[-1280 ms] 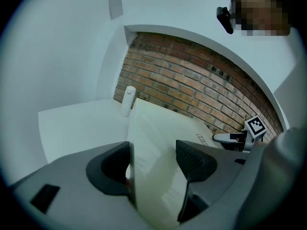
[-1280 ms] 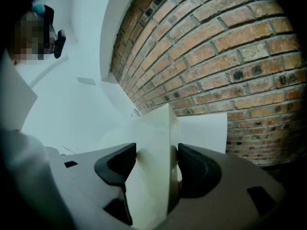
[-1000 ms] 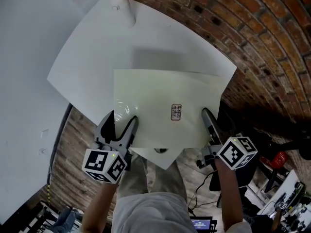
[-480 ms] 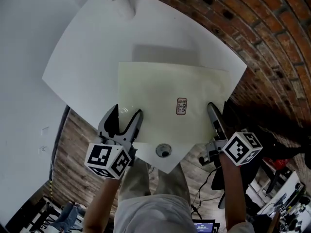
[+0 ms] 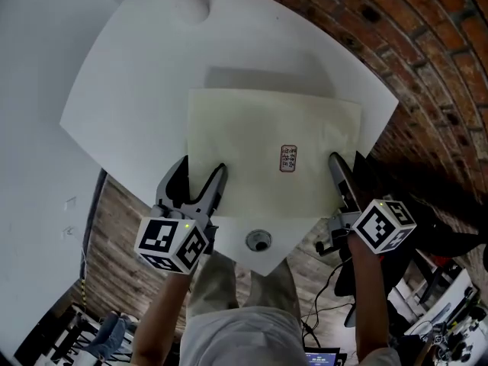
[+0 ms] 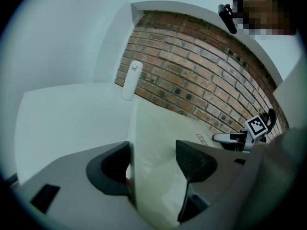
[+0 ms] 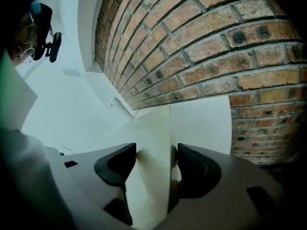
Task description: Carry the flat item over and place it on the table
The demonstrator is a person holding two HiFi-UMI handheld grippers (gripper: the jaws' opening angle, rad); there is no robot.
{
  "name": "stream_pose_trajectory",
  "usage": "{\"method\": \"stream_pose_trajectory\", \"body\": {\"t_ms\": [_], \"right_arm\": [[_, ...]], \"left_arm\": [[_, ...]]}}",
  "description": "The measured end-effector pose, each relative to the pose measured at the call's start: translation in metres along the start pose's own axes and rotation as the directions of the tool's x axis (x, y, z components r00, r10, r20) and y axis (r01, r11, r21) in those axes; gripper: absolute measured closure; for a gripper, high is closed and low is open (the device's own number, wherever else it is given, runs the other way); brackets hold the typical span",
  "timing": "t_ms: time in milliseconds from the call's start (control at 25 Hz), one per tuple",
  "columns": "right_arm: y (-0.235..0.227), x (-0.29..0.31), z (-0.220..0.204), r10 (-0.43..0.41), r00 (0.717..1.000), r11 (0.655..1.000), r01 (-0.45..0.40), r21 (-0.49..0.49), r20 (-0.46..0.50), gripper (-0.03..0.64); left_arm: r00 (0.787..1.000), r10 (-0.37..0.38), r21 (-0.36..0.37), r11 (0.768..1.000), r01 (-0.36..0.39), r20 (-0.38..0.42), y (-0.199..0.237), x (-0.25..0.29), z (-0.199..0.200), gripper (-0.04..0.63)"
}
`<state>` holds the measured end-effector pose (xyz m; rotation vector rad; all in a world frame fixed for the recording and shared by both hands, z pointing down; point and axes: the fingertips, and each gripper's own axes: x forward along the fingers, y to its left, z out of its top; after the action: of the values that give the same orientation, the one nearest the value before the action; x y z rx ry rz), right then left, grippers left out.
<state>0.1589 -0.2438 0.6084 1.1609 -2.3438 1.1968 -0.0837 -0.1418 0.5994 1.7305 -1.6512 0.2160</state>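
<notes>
Printed on the sheet [image 5: 259, 136], a small red-framed label [image 5: 288, 158] — lettering too small to read. Spread over the white table [image 5: 130, 90], with a grey shadow band thrown just beyond the far edge; cannot tell whether lying flat or raised a little. Near edge stopping short of the table's near corner, beside a round metal fitting [image 5: 258, 241]. Side corners reaching about to the table's slanted edges, with the brick wall [image 5: 427, 44] close on the right, wood floor [image 5: 114, 227] below on the left and bare tabletop ahead up to a white bottle [image 5: 191, 2] at the far corner. At the left gripper [image 5: 197, 180], jaws apart, the sheet's left edge running between them against the left jaw. At the right gripper [image 7: 156, 155], jaws parted too — the sheet's right edge passing through the gap, beside the right jaw.
</notes>
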Motion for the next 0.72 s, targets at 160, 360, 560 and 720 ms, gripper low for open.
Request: {"method": "stream_pose_trajectory", "body": {"t_ms": [160, 360, 560, 720], "right_arm": [[-0.004, 0.007, -0.002, -0.008, 1.000, 1.000, 0.008, -0.002, -0.011, 0.348], [-0.006, 0.008, -0.002, -0.016, 1.000, 1.000, 0.016, -0.006, -0.016, 0.347], [-0.005, 0.010, -0.003, -0.033, 0.999, 0.999, 0.032, -0.023, -0.030, 0.347], [-0.005, 0.009, -0.002, -0.036, 0.999, 0.999, 0.036, -0.034, -0.022, 0.347]], "left_arm": [[1.000, 0.001, -0.005, 1.000, -0.002, -0.008, 0.004, 0.008, -0.003, 0.287], [1.000, -0.001, -0.014, 1.000, 0.001, -0.014, 0.006, 0.012, -0.007, 0.287], [1.000, 0.002, -0.014, 1.000, -0.002, -0.014, 0.009, 0.016, -0.013, 0.285], [1.000, 0.010, 0.007, 1.000, -0.010, -0.002, 0.009, 0.016, -0.013, 0.285]]}}
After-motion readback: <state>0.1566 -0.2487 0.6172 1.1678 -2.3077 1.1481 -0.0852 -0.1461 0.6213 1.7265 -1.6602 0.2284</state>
